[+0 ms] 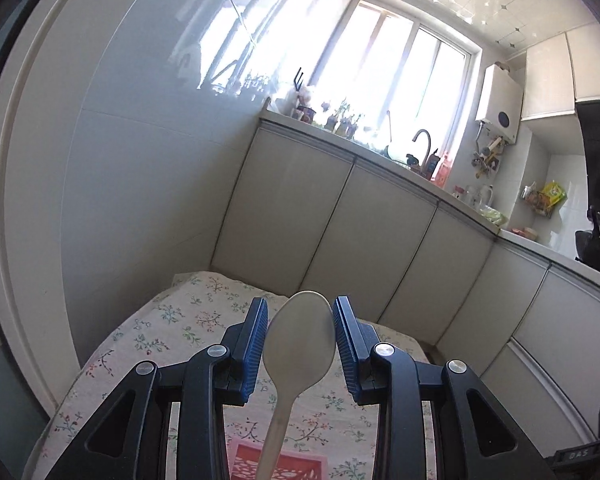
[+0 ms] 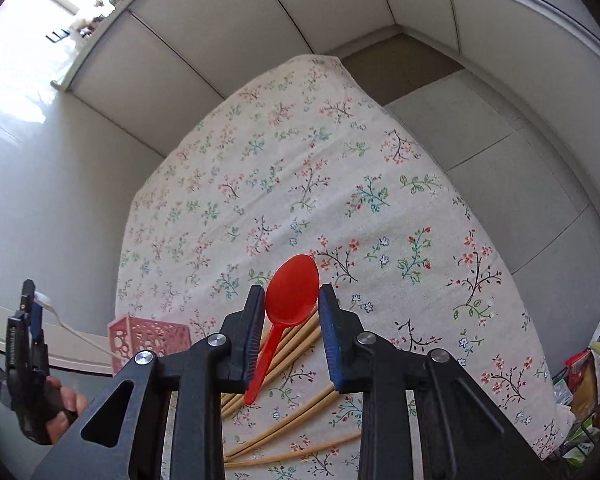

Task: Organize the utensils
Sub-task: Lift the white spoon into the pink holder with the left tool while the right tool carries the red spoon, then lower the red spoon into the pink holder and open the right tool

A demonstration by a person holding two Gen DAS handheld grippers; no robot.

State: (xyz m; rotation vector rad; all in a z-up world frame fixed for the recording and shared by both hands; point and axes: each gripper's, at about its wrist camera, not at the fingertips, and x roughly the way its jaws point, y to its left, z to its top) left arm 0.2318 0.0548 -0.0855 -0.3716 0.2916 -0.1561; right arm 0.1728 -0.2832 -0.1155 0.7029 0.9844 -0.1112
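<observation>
Right tool (image 2: 288,312) clamps red spoon (image 2: 290,300), left tool (image 1: 300,344) white spoon (image 1: 300,340); bowls forward.

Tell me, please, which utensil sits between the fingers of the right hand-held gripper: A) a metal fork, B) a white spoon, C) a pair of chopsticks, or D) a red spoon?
D: in the right wrist view, the right hand-held gripper clamps the bowl of a red spoon above the chopsticks that lie on the floral tablecloth.
</observation>
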